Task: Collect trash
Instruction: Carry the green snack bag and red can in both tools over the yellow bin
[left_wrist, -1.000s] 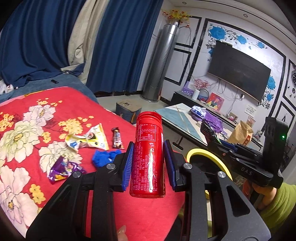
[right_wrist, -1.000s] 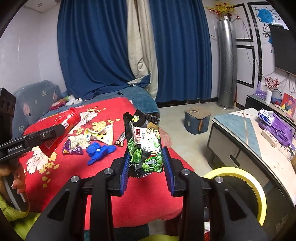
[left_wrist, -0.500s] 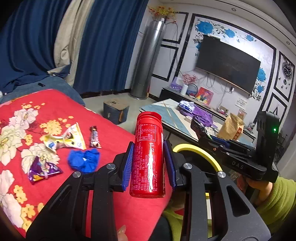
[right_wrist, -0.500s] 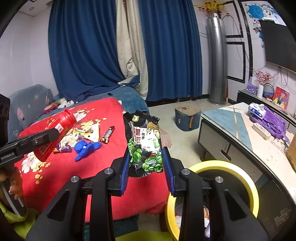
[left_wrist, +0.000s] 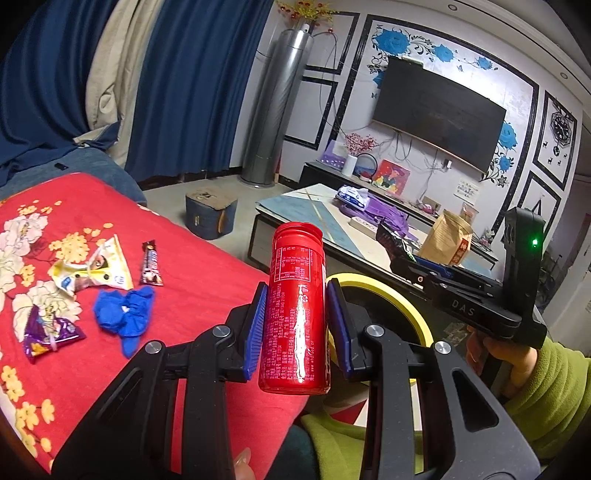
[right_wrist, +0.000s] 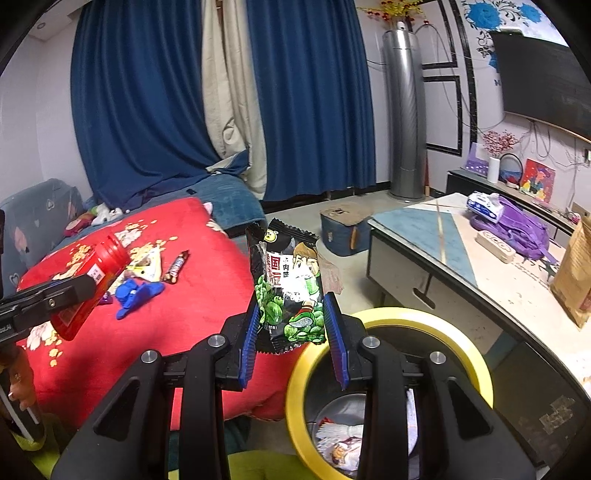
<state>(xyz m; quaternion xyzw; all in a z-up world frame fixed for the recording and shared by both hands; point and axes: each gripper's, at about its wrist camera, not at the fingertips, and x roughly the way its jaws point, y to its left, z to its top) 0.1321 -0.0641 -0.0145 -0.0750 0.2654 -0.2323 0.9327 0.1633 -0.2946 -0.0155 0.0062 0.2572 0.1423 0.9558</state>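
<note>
Grippers both loaded: left gripper clamps an upright red plastic canister; right gripper pinches a black-and-green snack packet beside the yellow-rimmed bin.

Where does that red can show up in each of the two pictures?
Left wrist view: the red can stands upright at centre, clamped in the left gripper.
Right wrist view: the same can pokes in at the left edge, tilted, above the red blanket.
Shared landmark: the yellow-rimmed bin.
</note>
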